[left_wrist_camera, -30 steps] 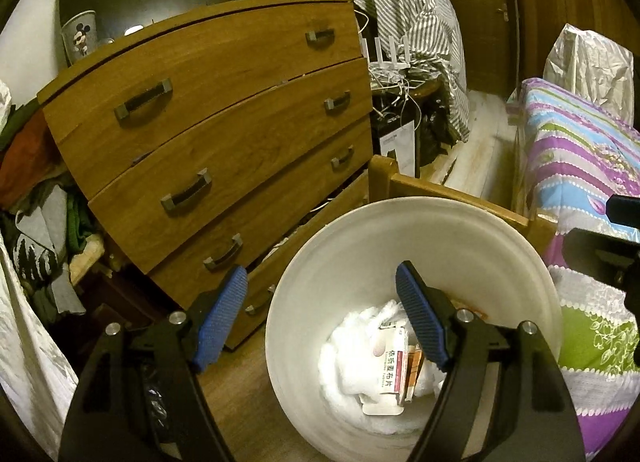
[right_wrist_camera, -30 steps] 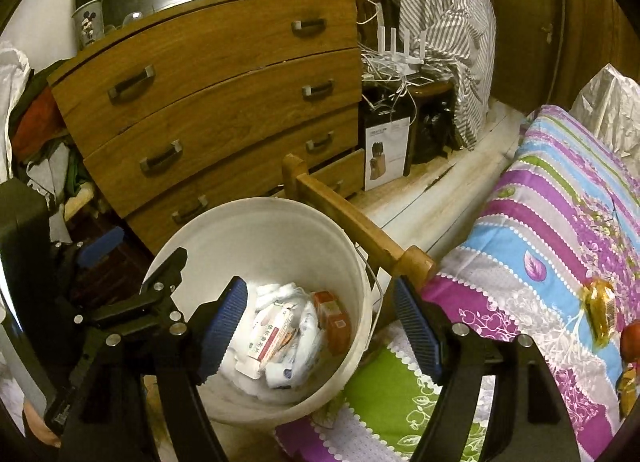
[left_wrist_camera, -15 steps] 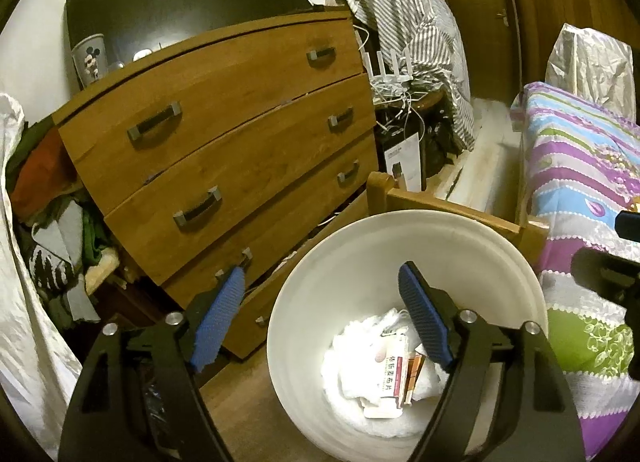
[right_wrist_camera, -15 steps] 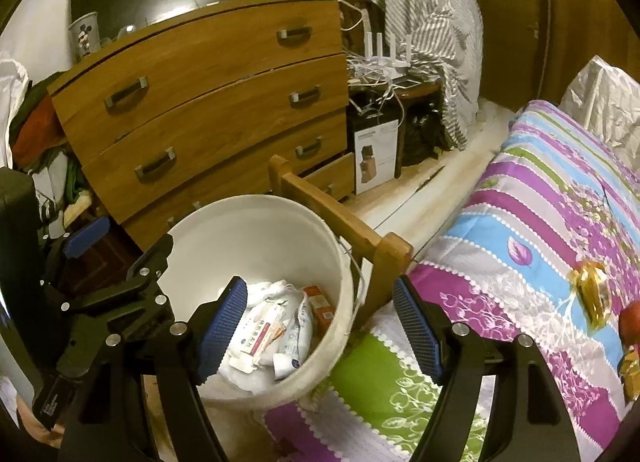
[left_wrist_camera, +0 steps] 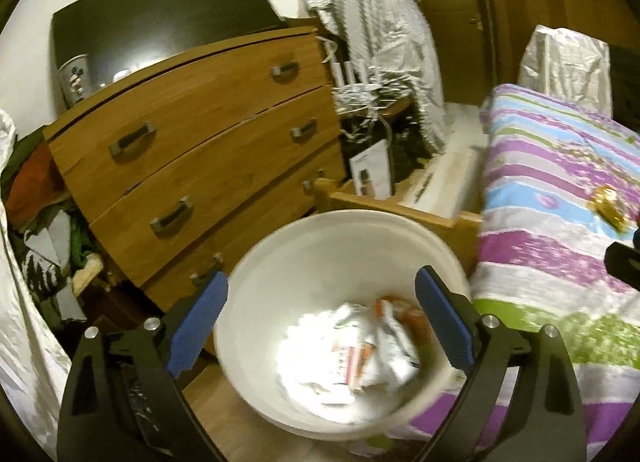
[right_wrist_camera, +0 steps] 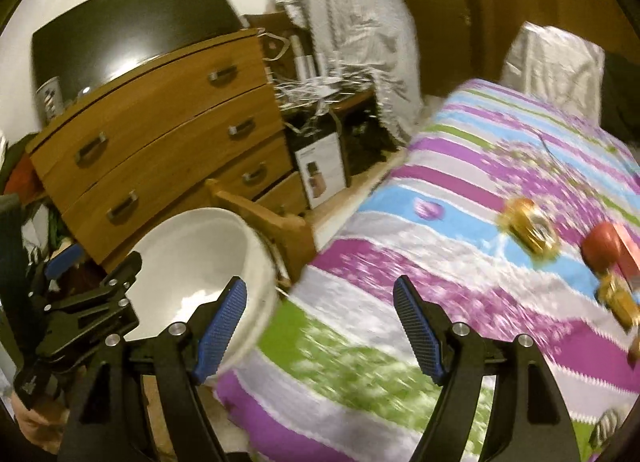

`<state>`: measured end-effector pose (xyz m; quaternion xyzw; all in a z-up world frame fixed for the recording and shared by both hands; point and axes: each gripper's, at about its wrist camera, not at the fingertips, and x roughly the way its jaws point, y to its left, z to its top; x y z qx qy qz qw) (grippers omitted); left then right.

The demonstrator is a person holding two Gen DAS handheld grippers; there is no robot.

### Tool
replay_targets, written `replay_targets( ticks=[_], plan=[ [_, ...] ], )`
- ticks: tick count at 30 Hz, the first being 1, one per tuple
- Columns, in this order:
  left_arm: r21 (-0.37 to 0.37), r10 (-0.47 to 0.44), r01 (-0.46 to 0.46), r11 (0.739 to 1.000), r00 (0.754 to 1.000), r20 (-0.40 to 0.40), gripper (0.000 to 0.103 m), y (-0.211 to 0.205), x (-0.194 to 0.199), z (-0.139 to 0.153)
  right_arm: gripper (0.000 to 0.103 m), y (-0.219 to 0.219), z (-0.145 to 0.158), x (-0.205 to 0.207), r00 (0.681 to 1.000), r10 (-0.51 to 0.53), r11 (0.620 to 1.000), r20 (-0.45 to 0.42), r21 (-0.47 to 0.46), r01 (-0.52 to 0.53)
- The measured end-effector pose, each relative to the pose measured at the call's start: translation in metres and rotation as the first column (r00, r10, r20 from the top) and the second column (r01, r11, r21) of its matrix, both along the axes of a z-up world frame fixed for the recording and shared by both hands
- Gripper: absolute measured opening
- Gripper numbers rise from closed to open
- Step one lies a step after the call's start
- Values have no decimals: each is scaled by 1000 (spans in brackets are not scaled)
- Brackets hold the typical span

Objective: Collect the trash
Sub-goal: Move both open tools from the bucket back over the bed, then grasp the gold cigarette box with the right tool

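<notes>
Right of the R jaws: that's where the leftover trash sits, up on the bed.

Trash left: gold wrapper is closest, then a red round thing and another gold piece further right. All blurry, so can't say exactly what they are.

R gripper: jaws apart, nothing between the pads, hanging over the striped bedspread. Pads frame bare quilt rn, not the trash.

Direction: gold wrapper lies ahead and off to the right of the R jaws, past the right finger. Well apart, no contact.

Long axis: wrapper looks stretched on a diagonal, upper-left to lower-right, but w/ this blur I wouldn't swear to it.

L gripper: jaws wide apart, just been opening, nothing pinched. Bucket's contents show between the pads but the pads aren't pressing on any of it.

Bucket: white, right under and ahead of the L jaws, already has tissues and packets inside. From the R cam it's to the left of the jaws, just beside the left finger.

Nearer hand: R by a lot. From the L cam the gold wrapper is way off to the right.

My guess for next: R swings further right and goes for the gold wrapper, then carries it back left to the bucket.

Watch out: soft quilt, so pads could snag fabric along w/ the wrapper imo.
</notes>
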<state>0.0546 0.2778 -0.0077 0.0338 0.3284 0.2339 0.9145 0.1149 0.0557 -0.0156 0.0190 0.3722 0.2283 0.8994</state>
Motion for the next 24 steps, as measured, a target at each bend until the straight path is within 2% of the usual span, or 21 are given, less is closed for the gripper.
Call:
replay_targets(
  ticks=[8, 13, 21, 24],
  plan=[
    [-11, -117, 117, 993, 993, -23, 96, -70, -1, -11, 78, -85, -25, -23, 992, -119, 992, -33, 39, 120],
    [-41, -190, 187, 981, 979, -73, 96, -114, 1, -29, 79, -139, -39, -43, 983, -182, 983, -28, 23, 182],
    [-79, -312, 303, 950, 935, -171, 96, -188, 4, -67, 79, -224, -65, -66, 959, -282, 958, -24, -50, 281],
    [-87, -372, 362, 928, 907, -197, 96, -221, 5, -80, 79, -257, -77, -70, 947, -320, 947, -42, -58, 317]
  ],
)
